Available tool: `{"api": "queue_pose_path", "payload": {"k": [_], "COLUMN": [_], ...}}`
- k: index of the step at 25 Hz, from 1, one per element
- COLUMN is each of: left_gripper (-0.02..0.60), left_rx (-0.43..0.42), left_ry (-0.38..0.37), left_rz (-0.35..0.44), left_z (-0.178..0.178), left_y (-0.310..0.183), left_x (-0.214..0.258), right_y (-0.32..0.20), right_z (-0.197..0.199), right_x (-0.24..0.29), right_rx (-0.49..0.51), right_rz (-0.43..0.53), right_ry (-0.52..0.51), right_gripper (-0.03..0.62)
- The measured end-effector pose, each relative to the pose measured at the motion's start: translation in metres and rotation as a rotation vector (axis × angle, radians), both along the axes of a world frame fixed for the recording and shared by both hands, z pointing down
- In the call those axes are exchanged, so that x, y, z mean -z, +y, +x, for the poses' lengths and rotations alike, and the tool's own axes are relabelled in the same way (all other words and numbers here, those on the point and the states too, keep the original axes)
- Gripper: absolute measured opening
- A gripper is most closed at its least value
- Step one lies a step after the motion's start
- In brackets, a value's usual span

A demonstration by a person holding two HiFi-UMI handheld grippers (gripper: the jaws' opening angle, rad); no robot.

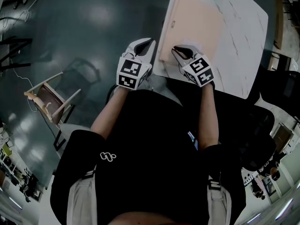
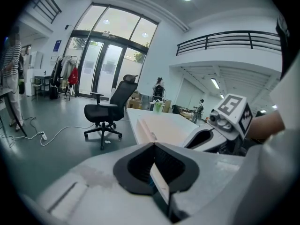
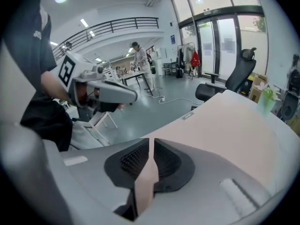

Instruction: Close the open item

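- Dark, glossy floor (image 1: 79, 27) of a tall, glass-fronted hall fills the background, with a wooden chair (image 1: 49, 100) off to the left.
- White marble-look table (image 1: 246, 41) stands ahead and to the right of the person.
- Pink folder (image 1: 197, 27) lies flat on the table's left part, its near end close to the table's front edge and a small tab on its left side.
- It looks light and thin, and its cover is probably bendy. A grip on the free near edge seems best, since the broad faces give nothing to pinch and may be slick.
- Right gripper (image 1: 180, 50) sits over the folder's near left corner. Its jaws are almost pressed together, and a thin pink strip of the folder's colour runs between them, so it appears to be pinching the cover's edge.
- Left gripper (image 1: 146, 43) hangs over the floor just beside the table's left edge, apart from the folder. Its jaws are pressed together and hold nothing.
- I judge the closing as barely begun.
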State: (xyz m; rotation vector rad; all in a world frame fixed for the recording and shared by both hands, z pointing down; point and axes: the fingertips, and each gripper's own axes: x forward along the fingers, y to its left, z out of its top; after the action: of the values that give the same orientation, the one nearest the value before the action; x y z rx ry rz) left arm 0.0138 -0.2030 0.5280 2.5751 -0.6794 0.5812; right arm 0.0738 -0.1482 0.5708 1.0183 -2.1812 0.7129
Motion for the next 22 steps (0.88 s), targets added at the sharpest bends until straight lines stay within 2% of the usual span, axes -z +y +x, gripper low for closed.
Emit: {"api": "queue_pose_path", "payload": {"k": [4,9,12,19,22], "left_gripper": [0.0,0.0,0.0,0.0,0.0], "left_rx": [0.007,0.011,0.013,0.021,0.019], "left_ry": [-0.006,-0.005,-0.005,-0.003,-0.004], "left_rz": [-0.001,-0.002,0.001,0.001,-0.001], "left_z": [0.001,0.001,0.001,0.002,0.003], "left_y": [-0.002,-0.006,-0.008,-0.011,-0.012], "left_x": [0.001,0.001,0.003,0.003,0.003], "right_y": [-0.034,-0.073,-0.082,-0.084,-0.085], "right_z": [0.031,0.06,0.062,0.053,0.051], "right_x": [0.002,-0.002,-0.007,-0.021,-0.022], "right_rx": [-0.134,-0.271,-0.278,-0.209,-0.211], "right_rz": [0.053,0.062,0.039,0.011,-0.009], "right_ry": [0.04,0.103,0.143,0.243,0.258], "right_gripper": [-0.008,-0.008,-0.008,-0.008,-0.008]}}
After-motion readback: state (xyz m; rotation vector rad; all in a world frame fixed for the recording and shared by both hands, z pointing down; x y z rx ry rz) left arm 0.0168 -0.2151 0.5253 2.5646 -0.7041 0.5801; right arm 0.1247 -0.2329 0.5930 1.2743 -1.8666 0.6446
